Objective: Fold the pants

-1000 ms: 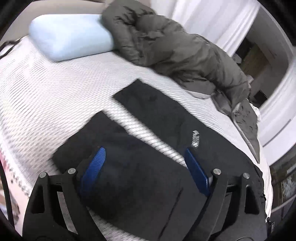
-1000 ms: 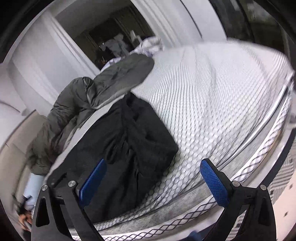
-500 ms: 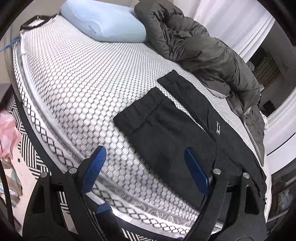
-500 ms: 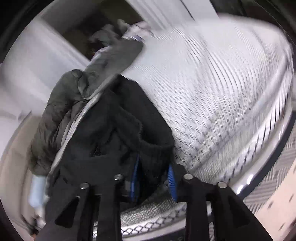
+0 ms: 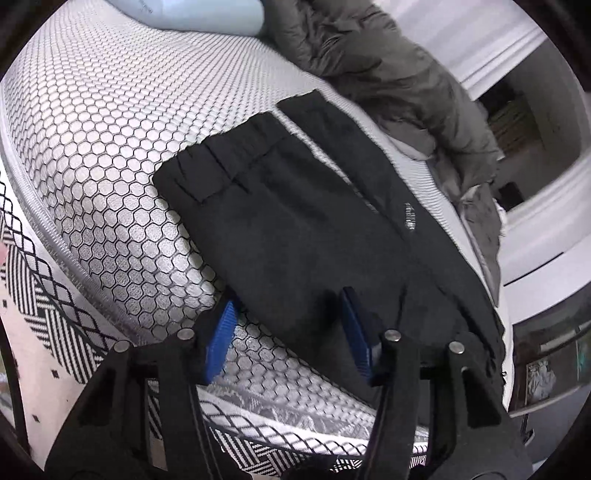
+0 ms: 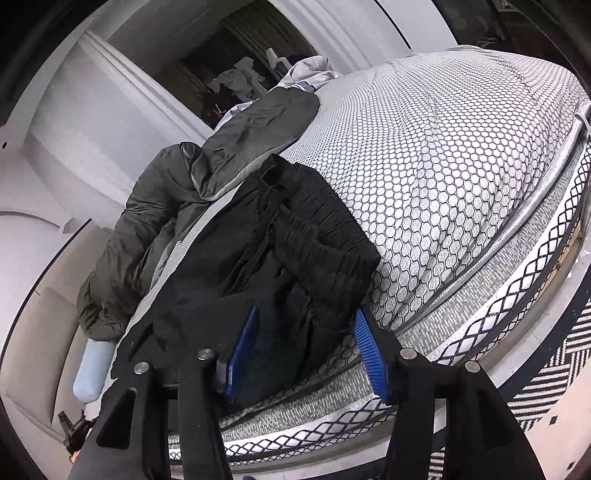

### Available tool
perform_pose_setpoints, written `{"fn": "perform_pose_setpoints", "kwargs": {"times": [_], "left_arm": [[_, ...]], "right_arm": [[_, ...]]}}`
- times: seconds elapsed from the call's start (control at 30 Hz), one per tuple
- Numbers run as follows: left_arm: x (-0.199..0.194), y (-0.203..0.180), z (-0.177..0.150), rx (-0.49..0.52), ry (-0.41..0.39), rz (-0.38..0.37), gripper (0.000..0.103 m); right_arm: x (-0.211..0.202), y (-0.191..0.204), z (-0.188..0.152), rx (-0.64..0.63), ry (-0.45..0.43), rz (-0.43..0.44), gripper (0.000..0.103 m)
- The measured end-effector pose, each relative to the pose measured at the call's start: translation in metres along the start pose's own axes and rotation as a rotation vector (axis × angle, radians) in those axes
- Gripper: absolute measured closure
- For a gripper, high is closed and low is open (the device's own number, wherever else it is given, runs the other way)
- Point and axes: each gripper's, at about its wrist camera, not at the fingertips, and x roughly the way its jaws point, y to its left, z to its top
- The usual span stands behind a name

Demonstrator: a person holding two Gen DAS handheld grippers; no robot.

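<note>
The black pants (image 5: 317, 206) lay along the mattress's (image 5: 110, 122) near edge. The left gripper (image 5: 291, 332), jaws just closing, straddled a leg unpinched. The right gripper (image 6: 306, 350), jaws just reopening, bracketed the waistband loosely. Either could catch one layer, skewing the fold.

**Background items on and around the bed**

Mattress (image 5: 110, 122), white with black honeycomb mesh cover. Olive-grey puffy jacket (image 5: 388, 74) heaped along its far side. Pale blue pillow (image 5: 207, 14) at the head end, touching the jacket. Black-and-white patterned rug (image 6: 554, 384) on the floor beside the mattress.
</note>
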Motion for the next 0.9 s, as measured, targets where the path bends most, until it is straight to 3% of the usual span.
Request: {"fn": "perform_pose_setpoints", "kwargs": {"times": [0.03,0.07,0.17,0.37,0.57,0.6,0.63,0.77,0.9], "left_arm": [[-0.001,-0.001,0.001,0.000,-0.015,0.007,0.065],[-0.003,-0.004,0.003,0.008,-0.034,0.015,0.082],[-0.008,-0.007,0.009,-0.007,-0.073,0.013,0.102],[-0.027,-0.014,0.007,-0.006,-0.149,-0.017,0.103],[-0.026,-0.020,0.011,-0.003,-0.144,-0.007,0.103],[-0.027,-0.019,0.010,-0.003,-0.141,0.000,0.103],[-0.026,-0.021,0.011,-0.007,-0.139,0.006,0.103],[-0.033,-0.018,0.007,0.001,-0.156,0.009,0.103],[-0.035,-0.012,0.006,0.000,-0.151,0.009,0.103]], "right_arm": [[-0.003,-0.003,-0.004,-0.004,0.003,0.001,0.048],[-0.001,0.000,-0.004,-0.016,0.011,-0.002,0.047],[0.008,0.005,0.000,-0.032,0.031,-0.013,0.047],[0.007,0.009,-0.002,-0.007,0.061,-0.018,0.047],[0.028,0.006,0.000,0.010,0.073,-0.041,0.049],[0.032,0.007,0.001,0.004,0.057,-0.073,0.062],[0.035,0.013,0.002,-0.027,0.033,-0.120,0.083],[0.016,0.028,0.004,-0.108,-0.044,-0.137,0.090],[0.002,0.023,0.006,-0.118,-0.042,-0.117,0.090]]}}
